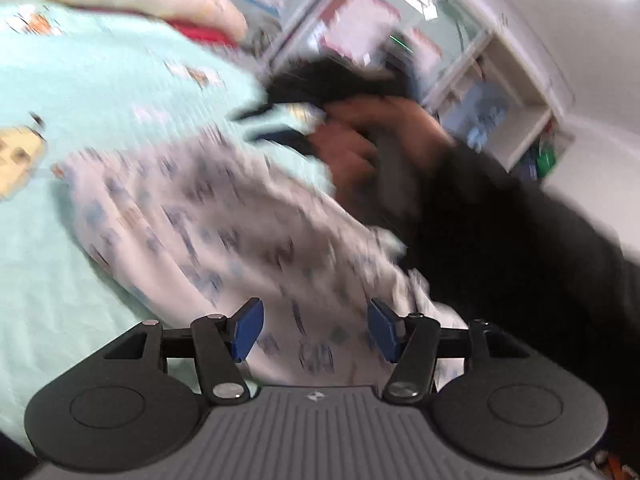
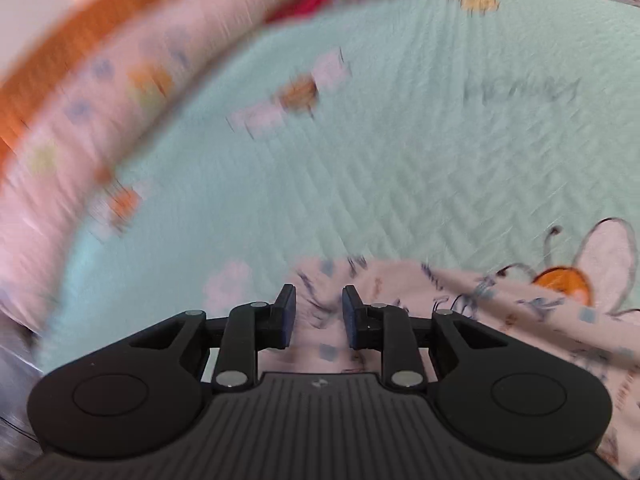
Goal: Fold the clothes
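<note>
The left gripper (image 1: 315, 330) has its blue pads spread wide with nothing pinched; the white patterned garment (image 1: 224, 232) lies below and beyond them, untouched as far as the blur allows. That garment stretches from the gripper toward one o'clock across a mint bedspread (image 1: 100, 92) printed with bees. At two o'clock a person's hand (image 1: 360, 148), in a dark sleeve (image 1: 520, 240), holds a black object; what it is cannot be made out. A white shelf unit (image 1: 516, 96) stands behind it.

The right gripper (image 2: 319, 318) has its pads a little apart, released, over the garment's near edge (image 2: 400, 292), which runs off to four o'clock. A pink pillow (image 2: 80, 120) curves from nine to twelve o'clock.
</note>
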A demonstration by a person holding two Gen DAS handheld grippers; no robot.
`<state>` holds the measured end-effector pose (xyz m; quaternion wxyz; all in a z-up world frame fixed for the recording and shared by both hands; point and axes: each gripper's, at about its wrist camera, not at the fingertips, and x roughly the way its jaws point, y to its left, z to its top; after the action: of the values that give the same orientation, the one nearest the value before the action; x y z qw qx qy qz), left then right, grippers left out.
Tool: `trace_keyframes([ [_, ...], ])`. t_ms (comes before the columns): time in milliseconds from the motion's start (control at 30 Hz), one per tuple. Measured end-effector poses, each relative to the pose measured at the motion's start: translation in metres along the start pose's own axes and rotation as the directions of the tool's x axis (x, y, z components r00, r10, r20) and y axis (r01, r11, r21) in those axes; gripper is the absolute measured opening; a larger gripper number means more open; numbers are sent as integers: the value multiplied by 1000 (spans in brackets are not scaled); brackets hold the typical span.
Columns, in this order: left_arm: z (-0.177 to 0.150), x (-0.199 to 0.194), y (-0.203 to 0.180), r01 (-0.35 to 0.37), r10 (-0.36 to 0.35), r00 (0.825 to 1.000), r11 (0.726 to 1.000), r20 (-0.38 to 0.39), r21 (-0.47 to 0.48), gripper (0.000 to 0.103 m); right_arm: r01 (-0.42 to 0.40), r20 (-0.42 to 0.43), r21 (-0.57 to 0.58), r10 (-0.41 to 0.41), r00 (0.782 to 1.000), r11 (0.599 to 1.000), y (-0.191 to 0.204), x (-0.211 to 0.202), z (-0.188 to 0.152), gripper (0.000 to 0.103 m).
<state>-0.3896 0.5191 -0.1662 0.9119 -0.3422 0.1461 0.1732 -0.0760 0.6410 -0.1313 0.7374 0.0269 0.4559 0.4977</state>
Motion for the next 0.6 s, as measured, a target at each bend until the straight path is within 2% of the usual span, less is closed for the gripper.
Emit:
trace_keyframes([
  [67, 11, -3, 5, -19, 20, 999, 999, 38, -26, 60, 26, 35, -8, -25, 999, 1000, -15, -42, -9, 31],
  [167, 30, 16, 10, -72, 72, 997, 997, 22, 9, 60, 121, 46, 9, -121, 992, 993, -55, -94, -25, 33],
  [200, 34, 24, 14, -100, 99, 995, 995, 13, 8, 60, 160, 30, 48, -161, 986, 986, -75, -104, -30, 35],
  [267, 37, 37, 31, -161, 161, 987, 985, -6, -61, 60, 192, -34, 155, -189, 981, 969, -121, -108, -38, 35],
  [300, 38, 43, 40, -191, 191, 982, 977, -16, -95, 55, 208, -48, 207, -202, 978, 956, -146, -105, -41, 35],
  [333, 38, 47, 47, -210, 209, 978, 970, -22, -124, 48, 239, -29, 244, -239, 971, 940, -168, -105, -42, 34],
  [367, 36, 44, 51, -210, 209, 978, 968, -17, -136, 45, 255, 9, 281, -269, 963, 925, -188, -108, -42, 18],
  [400, 36, 41, 50, -208, 209, 978, 970, -9, -128, 45, 249, 46, 346, -282, 958, 904, -202, -115, -42, 10],
  [433, 35, 38, 47, -217, 218, 976, 970, 1, -111, 46, 235, 81, 418, -294, 952, 878, -213, -123, -42, 14],
  [467, 34, 36, 46, -230, 232, 973, 969, 12, -94, 46, 200, 119, 454, -281, 952, 868, -216, -134, -44, 20],
  [533, 32, 32, 43, -252, 254, 967, 966, 31, -65, 46, 120, 174, 417, -209, 962, 901, -205, -150, -55, 23],
  [600, 33, 30, 43, -262, 264, 964, 963, 42, -63, 49, 111, 145, 339, -169, 975, 934, -191, -155, -68, 35],
])
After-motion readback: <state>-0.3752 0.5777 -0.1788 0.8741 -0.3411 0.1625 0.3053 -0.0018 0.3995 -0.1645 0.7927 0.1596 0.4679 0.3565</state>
